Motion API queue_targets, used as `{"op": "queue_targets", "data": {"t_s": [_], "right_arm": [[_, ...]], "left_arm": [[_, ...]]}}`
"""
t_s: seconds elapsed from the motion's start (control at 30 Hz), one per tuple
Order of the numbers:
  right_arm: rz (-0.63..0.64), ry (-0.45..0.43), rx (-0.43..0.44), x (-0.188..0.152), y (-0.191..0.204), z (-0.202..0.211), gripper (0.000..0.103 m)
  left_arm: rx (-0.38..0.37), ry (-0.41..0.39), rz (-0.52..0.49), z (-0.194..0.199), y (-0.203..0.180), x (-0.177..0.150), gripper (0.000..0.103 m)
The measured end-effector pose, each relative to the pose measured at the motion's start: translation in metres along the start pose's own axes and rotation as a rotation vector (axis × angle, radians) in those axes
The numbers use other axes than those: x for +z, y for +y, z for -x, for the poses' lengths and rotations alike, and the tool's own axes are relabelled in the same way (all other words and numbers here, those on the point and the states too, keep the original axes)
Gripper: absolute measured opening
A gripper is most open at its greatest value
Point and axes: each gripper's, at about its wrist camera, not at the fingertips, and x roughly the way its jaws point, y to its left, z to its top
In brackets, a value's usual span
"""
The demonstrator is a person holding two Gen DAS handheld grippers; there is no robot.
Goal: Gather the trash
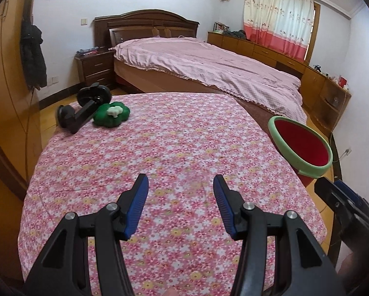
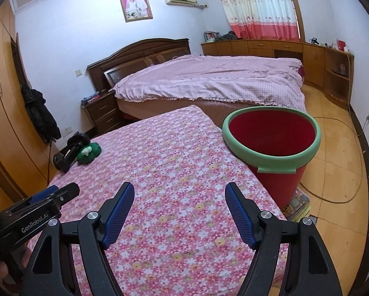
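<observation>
A table under a pink flowered cloth point(image 1: 172, 153) point(image 2: 174, 172) fills both views. At its far left corner lie a green flower-shaped object with a white piece on top point(image 1: 111, 114) point(image 2: 88, 152) and a black device point(image 1: 84, 109) point(image 2: 69, 151) touching it. A red bin with a pale green rim point(image 1: 301, 145) point(image 2: 270, 135) stands off the table's right edge and looks empty. My left gripper point(image 1: 180, 185) hovers open over the near cloth with nothing between its blue pads. My right gripper point(image 2: 179, 192) is likewise open and empty, to the right of the left one.
A bed with a pink cover point(image 1: 209, 66) point(image 2: 209, 79) lies beyond the table. Wooden cabinets point(image 2: 270, 46) run along the far wall, a nightstand point(image 1: 95, 66) is left of the bed, a wardrobe point(image 2: 2, 98) at far left. A cable point(image 2: 337, 192) loops on the floor by the bin.
</observation>
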Motion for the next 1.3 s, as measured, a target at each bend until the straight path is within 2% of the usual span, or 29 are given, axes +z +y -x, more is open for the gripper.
{"op": "queue_targets", "data": {"t_s": [0.3,1.3], "right_arm": [[0.012,-0.008,0.009,-0.003,0.006,0.005,0.077],[0.02,-0.005,0.018,-0.004,0.009,0.008,0.077]], "left_arm": [[0.048,-0.026,0.014,0.008,0.006,-0.002,0.055],[0.059,-0.038,0.02,0.012,0.007,-0.002,0.055]]}}
